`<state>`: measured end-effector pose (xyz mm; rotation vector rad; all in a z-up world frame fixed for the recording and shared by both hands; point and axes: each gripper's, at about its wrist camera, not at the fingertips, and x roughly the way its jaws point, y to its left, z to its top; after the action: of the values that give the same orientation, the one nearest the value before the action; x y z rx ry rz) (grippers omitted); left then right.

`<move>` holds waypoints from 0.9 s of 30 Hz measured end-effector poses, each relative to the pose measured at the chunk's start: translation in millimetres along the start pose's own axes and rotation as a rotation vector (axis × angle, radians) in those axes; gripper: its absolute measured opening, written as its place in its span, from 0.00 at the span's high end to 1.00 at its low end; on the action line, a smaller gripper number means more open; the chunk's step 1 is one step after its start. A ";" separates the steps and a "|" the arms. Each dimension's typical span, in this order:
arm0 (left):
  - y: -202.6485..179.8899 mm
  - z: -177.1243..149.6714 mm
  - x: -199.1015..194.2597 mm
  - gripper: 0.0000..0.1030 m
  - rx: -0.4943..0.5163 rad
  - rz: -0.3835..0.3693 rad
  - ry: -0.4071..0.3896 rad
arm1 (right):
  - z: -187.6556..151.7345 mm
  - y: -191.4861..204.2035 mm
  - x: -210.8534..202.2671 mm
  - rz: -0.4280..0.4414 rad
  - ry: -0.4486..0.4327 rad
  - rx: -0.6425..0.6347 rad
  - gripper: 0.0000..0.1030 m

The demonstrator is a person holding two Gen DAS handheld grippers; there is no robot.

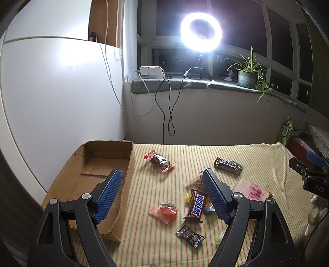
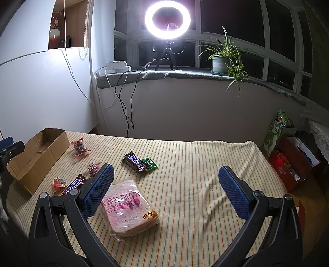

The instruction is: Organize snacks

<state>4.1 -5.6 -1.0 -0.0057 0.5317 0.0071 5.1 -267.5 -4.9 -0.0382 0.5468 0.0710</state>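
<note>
An open cardboard box [image 1: 98, 164] lies empty at the left of the striped cloth; it also shows in the right wrist view [image 2: 39, 156]. Loose snacks lie on the cloth: a near Snickers bar [image 1: 196, 205], a far Snickers bar [image 1: 227, 164], a red-wrapped candy [image 1: 159, 161], a red packet [image 1: 164, 212], a dark wrapped candy [image 1: 190, 236], and a bagged bread slice [image 2: 129, 207]. My left gripper [image 1: 161, 174] is open and empty above the box edge and snacks. My right gripper [image 2: 165, 171] is open and empty, its left finger [image 2: 98, 189] beside the bread.
A bright ring light [image 2: 167, 19] on a tripod, a white power box [image 2: 117, 65] with hanging cables and a potted plant [image 2: 223, 59] stand on the windowsill behind. A white wall lies left. A red box [image 2: 294, 162] and green bag [image 2: 275, 131] sit right of the table.
</note>
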 end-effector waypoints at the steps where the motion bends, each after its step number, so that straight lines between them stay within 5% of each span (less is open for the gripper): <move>1: 0.0 0.1 0.1 0.21 0.000 -0.001 0.000 | -0.1 0.1 0.1 -0.001 0.000 -0.001 0.00; 27: -9.1 -4.0 9.3 0.21 0.011 -0.024 0.034 | -7.9 -9.8 12.5 0.035 0.048 -0.003 0.00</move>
<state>10.1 -14.6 -9.1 -0.0017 0.5657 -0.0189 12.3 -276.9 -17.9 -0.0330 0.5958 0.1049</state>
